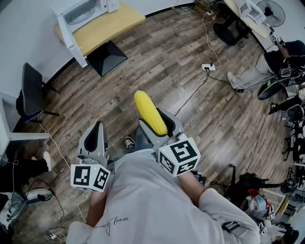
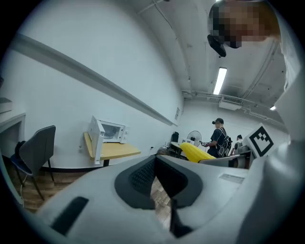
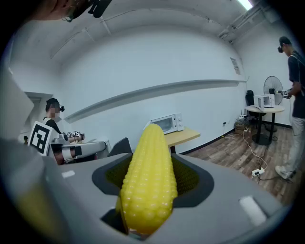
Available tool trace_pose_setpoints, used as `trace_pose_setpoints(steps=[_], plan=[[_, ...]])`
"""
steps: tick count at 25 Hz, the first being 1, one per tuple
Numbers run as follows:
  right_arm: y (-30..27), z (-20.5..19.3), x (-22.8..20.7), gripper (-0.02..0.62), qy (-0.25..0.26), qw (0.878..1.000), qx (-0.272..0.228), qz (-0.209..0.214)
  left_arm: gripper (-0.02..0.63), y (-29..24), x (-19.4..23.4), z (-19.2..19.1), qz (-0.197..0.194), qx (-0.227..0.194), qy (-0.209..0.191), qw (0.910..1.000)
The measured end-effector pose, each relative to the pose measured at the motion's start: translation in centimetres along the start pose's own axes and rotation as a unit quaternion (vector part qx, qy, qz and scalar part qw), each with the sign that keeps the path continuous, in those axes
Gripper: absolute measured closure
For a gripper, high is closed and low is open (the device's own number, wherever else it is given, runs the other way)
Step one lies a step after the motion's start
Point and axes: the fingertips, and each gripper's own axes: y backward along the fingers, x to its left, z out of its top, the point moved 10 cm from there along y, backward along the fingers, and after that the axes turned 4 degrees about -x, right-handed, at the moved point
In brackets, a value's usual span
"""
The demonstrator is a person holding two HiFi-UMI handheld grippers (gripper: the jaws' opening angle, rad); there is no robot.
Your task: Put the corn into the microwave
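Observation:
A yellow corn cob [image 1: 150, 113] sticks forward and up out of my right gripper [image 1: 159, 125], which is shut on its lower half. In the right gripper view the corn [image 3: 150, 181] fills the space between the dark pads. A white microwave [image 1: 88, 9] stands far ahead at the upper left on a yellow table [image 1: 119, 21], its door [image 1: 66, 31] swung open. It also shows small in the right gripper view as the microwave [image 3: 167, 124]. My left gripper [image 1: 95, 136] hangs beside the right one, shut on nothing; its pads [image 2: 143, 176] meet.
A black chair [image 1: 31, 90] stands at the left by the wall. A cable with a power strip [image 1: 208, 67] crosses the wooden floor ahead to the right. People, bags [image 1: 252, 190] and gear crowd the right side. A dark table base [image 1: 107, 57] sits under the yellow table.

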Motion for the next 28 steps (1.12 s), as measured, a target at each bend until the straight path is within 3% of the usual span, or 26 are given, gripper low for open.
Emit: trace_pose_setpoints(steps=[9,15,28], plan=[[-0.6,0.3,1.2,0.331,0.007,1.0,0.011,0.014,0.618,0.0,0.9,0.7,-0.007,-0.011,0.013,0.9998],[-1.4,0.9,1.7,0.331,-0.015,1.0,0.0,0.024,0.618,-0.1,1.6,0.8,-0.015,-0.012,0.017,0.9997],[-5.9,2.6,-2.3,0.33,-0.023,0.999,0.0,0.036,0.618,-4.9,2.2,1.7,-0.019,-0.009,0.022,0.9995]])
